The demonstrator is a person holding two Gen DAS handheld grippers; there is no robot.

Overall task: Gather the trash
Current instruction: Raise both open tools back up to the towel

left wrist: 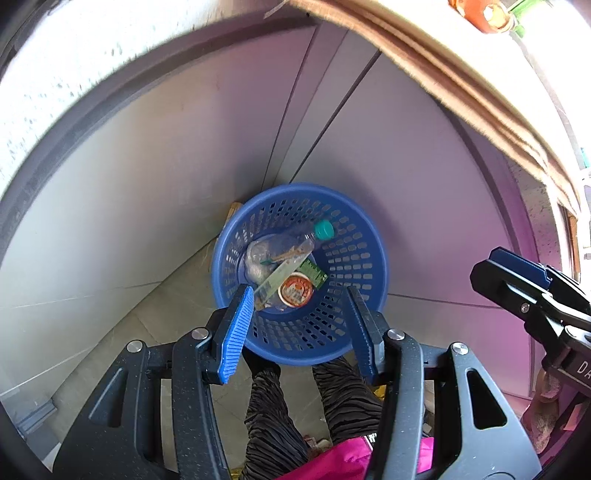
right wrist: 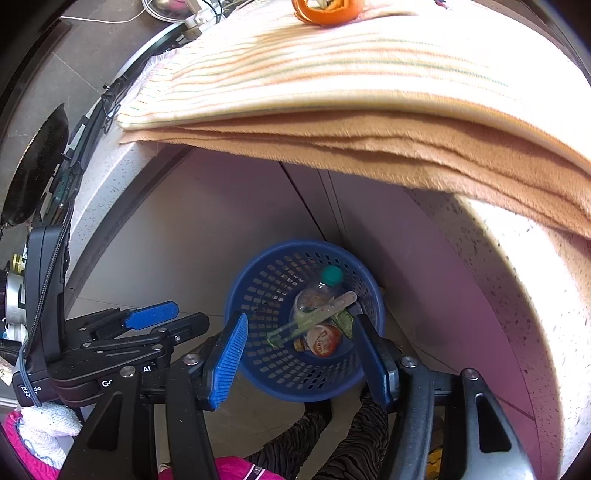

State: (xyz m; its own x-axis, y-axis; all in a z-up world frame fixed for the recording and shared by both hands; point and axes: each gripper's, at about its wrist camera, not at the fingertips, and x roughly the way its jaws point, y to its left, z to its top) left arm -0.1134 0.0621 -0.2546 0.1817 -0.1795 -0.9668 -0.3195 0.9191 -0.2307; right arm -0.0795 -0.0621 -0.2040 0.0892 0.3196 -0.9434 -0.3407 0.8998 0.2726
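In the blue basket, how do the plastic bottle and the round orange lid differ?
The plastic bottle is clear and long, lying slanted with its teal cap up against the wall of the blue basket; the round orange lid is opaque, flat and printed, facing up. Both rest at the basket's bottom.

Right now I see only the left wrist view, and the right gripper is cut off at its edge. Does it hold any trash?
Observer: No. In the right wrist view the right gripper stands open above the blue basket, with nothing between its fingers.
Operator: Something orange shows at my top edge. What is it?
Observer: It looks like orange peel, lying on the striped cloth that covers the counter.
Operator: Is anything beyond the cloth?
Observer: Yes, a black pan at the far left of that view.
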